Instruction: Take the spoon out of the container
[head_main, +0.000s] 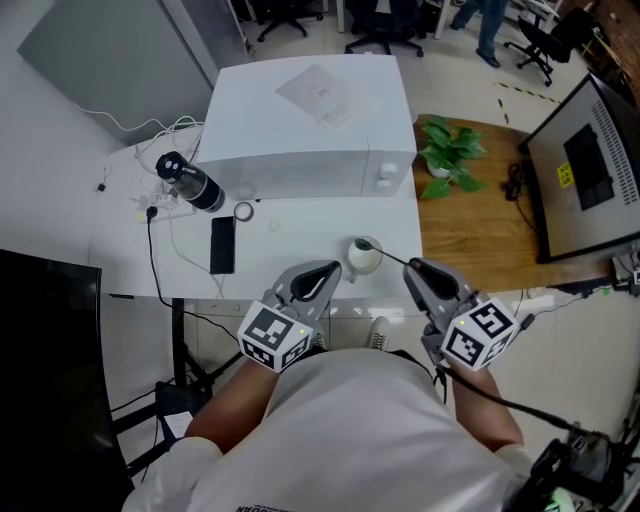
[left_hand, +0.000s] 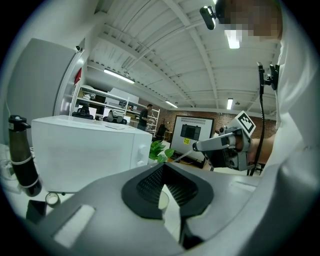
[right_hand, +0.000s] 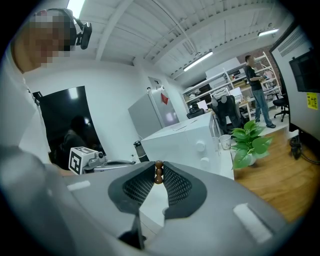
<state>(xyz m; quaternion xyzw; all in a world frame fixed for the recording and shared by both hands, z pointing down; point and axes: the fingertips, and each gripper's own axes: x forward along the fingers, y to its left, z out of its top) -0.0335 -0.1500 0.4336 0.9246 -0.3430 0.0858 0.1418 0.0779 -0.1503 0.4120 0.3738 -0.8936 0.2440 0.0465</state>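
Note:
A small white container (head_main: 364, 257) stands near the table's front edge, and a thin spoon (head_main: 392, 255) leans out of it to the right. My right gripper (head_main: 412, 266) is shut on the spoon's handle. The handle's brown beaded end (right_hand: 158, 172) shows pinched between the pads at my right gripper's (right_hand: 158, 176) tips. My left gripper (head_main: 334, 270) reaches the container's left side. In the left gripper view the container's white wall (left_hand: 163, 198) sits between the pads of my left gripper (left_hand: 163, 172), whose tips are closed together. The bowl of the spoon is hidden inside the container.
A white microwave (head_main: 310, 130) fills the back of the table. A black bottle (head_main: 190, 182), a tape ring (head_main: 244, 211), a black phone (head_main: 222, 245) and cables lie to the left. A potted plant (head_main: 450, 150) and a monitor (head_main: 590, 170) stand on the right.

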